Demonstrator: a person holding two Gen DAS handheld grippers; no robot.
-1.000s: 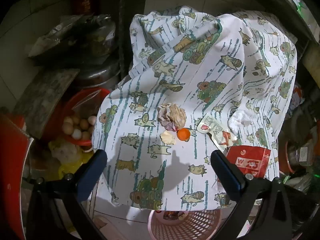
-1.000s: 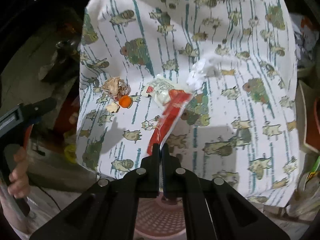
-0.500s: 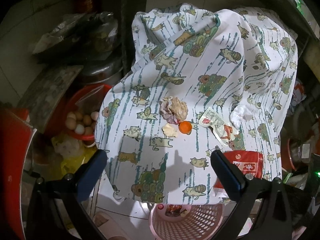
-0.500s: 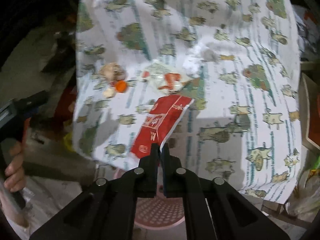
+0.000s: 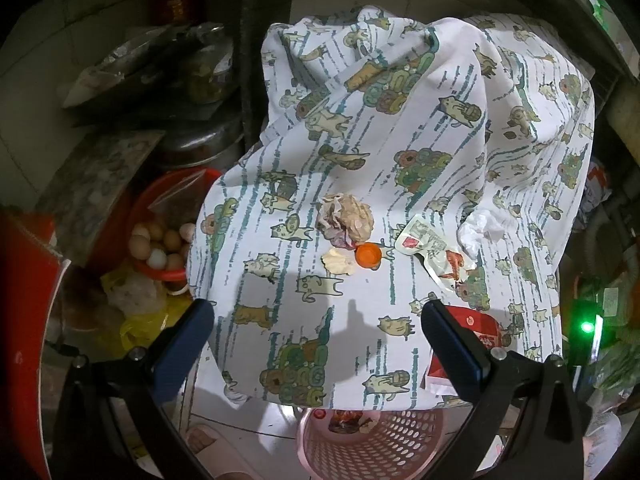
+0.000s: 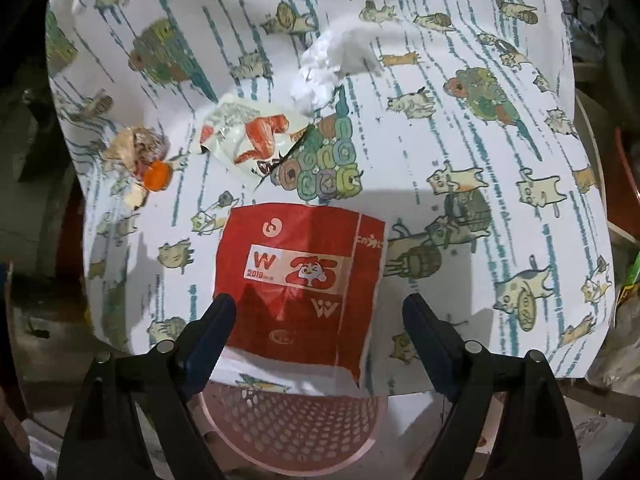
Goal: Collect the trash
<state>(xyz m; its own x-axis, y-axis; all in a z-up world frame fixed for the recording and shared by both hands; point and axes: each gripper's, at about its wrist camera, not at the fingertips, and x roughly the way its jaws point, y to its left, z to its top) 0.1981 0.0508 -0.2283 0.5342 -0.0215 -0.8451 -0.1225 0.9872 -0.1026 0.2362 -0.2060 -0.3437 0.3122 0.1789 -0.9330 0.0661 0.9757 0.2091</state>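
Note:
A red paper bag hangs free at the table's front edge, over a pink perforated basket; it also shows in the left wrist view. My right gripper is open around its lower part, not touching it. On the cat-print cloth lie a white-and-red wrapper, crumpled white tissue, an orange cap and a brownish crumpled wad. My left gripper is open and empty above the cloth's front, short of the cap and the wad.
The pink basket holds some trash below the table's front edge. A red bowl of eggs, a yellow bag and pots stand left of the table. Clutter lines the right side.
My right gripper has pulled the red bag to the table's front edge over the basket, then opened and let it go. The left gripper has stayed open, drifting slightly back.

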